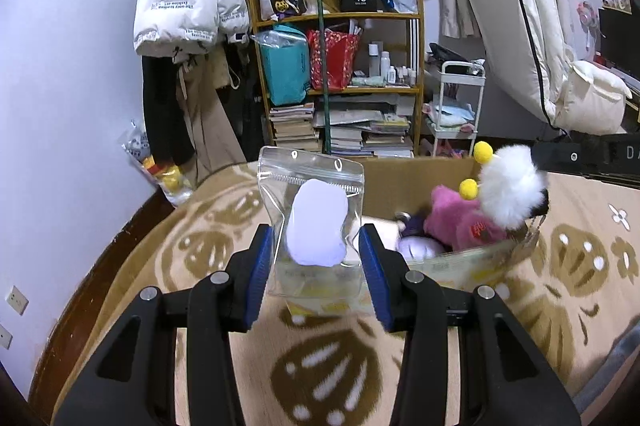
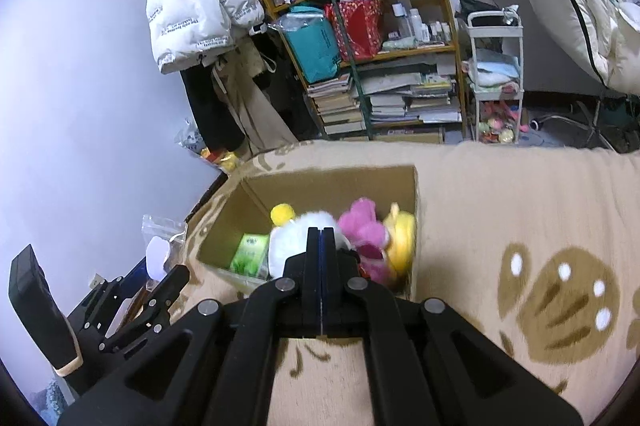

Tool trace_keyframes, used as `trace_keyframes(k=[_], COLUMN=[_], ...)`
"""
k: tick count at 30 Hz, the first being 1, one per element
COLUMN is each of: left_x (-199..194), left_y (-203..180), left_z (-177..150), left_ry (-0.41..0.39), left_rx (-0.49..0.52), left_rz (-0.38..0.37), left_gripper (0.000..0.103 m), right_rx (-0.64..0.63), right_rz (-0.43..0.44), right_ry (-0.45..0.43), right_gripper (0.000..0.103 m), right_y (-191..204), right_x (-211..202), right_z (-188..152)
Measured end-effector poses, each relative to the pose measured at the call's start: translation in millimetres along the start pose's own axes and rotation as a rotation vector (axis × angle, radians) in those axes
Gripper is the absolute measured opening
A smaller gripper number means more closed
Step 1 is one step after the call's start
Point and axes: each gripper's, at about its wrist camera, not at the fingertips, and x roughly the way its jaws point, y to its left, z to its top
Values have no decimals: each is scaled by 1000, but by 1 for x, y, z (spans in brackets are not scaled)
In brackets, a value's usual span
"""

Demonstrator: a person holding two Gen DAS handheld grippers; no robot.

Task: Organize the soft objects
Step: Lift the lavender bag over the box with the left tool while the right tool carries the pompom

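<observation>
My left gripper (image 1: pixel 316 254) is clamped on a clear plastic zip bag with a pale lilac soft pad inside (image 1: pixel 314 222), held above the beige patterned blanket (image 1: pixel 320 366) just beside the brown cardboard box (image 2: pixel 320 182). My right gripper (image 2: pixel 322 246) has its jaws together on the white fluffy plush toy with yellow pompoms (image 2: pixel 288 238), held over the box.
</observation>
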Motion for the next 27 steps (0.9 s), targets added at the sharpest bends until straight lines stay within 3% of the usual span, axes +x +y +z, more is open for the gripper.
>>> trace_keyframes(k=[11, 18, 27], left_x=[39, 65, 83], left_y=[2, 0, -5], left_z=[29, 16, 11], left_ry=[-26, 40, 86], left_rx=[43, 1, 32], left_rz=[14, -17, -26], left_gripper=[43, 43, 46], right_rx=[-36, -55, -106], right_rz=[46, 46, -21], right_ry=[-36, 28, 99], right_gripper=[1, 1, 2], right_y=[17, 20, 15], right_x=[28, 60, 84], right_z=[37, 24, 4])
